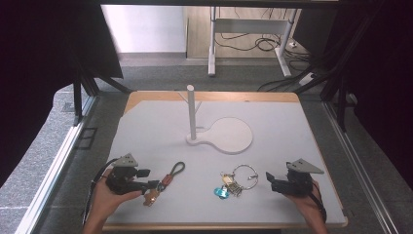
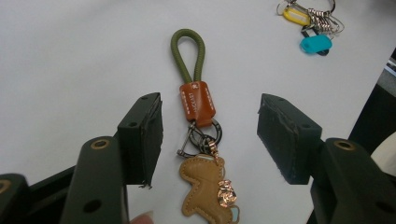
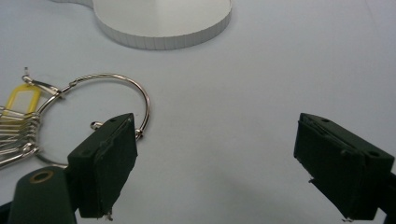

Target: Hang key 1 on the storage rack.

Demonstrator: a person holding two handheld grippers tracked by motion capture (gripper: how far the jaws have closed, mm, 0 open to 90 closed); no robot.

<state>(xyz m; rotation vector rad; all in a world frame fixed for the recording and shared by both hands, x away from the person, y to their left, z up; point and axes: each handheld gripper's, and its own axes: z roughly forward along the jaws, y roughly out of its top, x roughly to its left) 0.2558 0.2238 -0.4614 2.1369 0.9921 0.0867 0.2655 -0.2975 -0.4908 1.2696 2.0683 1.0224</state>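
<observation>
While both grippers sit low near table's front edge, nothing picked up yet. Left gripper [image 2: 209, 135] wide open, green-loop keychain [image 2: 200, 140] lying flat between jaws, not touched. Right gripper [image 3: 219, 163] wide open too, just beside silver key ring [image 3: 112, 100]. White stand [image 1: 192, 113] with peg bare. Likely left: grab, lift, hang both. Dinosaur charm [image 2: 208, 193] cut off at bottom. Key ring's left part cut off.
</observation>
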